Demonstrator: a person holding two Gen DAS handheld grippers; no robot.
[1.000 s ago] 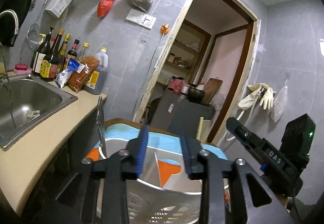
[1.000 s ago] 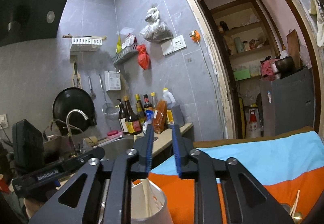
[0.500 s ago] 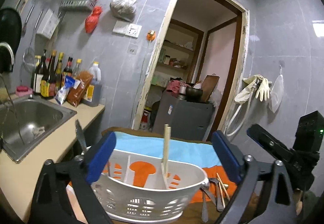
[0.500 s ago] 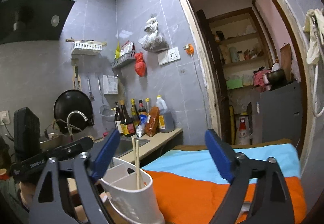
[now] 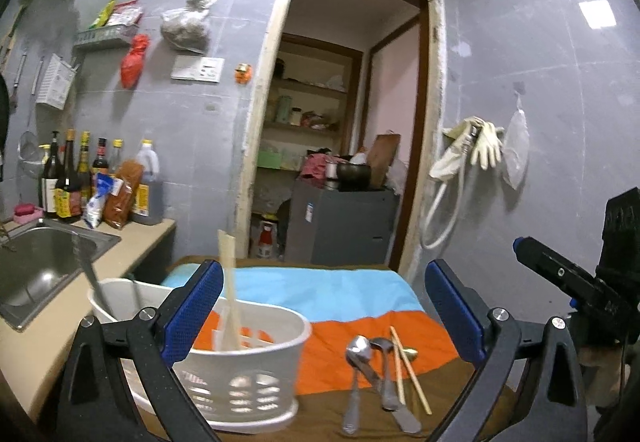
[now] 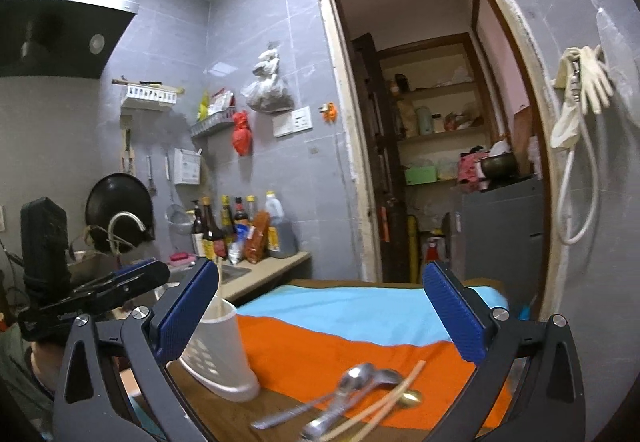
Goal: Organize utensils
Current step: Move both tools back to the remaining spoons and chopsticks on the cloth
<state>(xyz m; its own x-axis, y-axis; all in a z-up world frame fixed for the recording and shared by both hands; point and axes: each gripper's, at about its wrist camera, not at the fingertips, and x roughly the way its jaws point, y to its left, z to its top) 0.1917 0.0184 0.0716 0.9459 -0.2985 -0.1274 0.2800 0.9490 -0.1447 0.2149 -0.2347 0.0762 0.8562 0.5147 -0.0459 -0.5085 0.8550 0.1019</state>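
orange-blue cloth on table point(image 5: 352, 306) | white slotted plastic utensil basket point(image 5: 248, 374) w/ wooden chopsticks upright inside | L gripper point(image 5: 324, 306) & R gripper point(image 6: 320, 310) both spread wide, nothing between | loose metal spoons point(image 5: 360, 358) + chopsticks point(image 5: 408, 366) lying on cloth just beside basket

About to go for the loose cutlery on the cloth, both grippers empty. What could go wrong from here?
1. The spoons and chopsticks lie overlapping in one heap, so a pinch may lift two pieces or flick one off the table's near edge.
2. The white basket looks light; the chopsticks leaning in it could tip it if a gripper knocks them.
3. The cloth may bunch under a finger scraping for flat metal.
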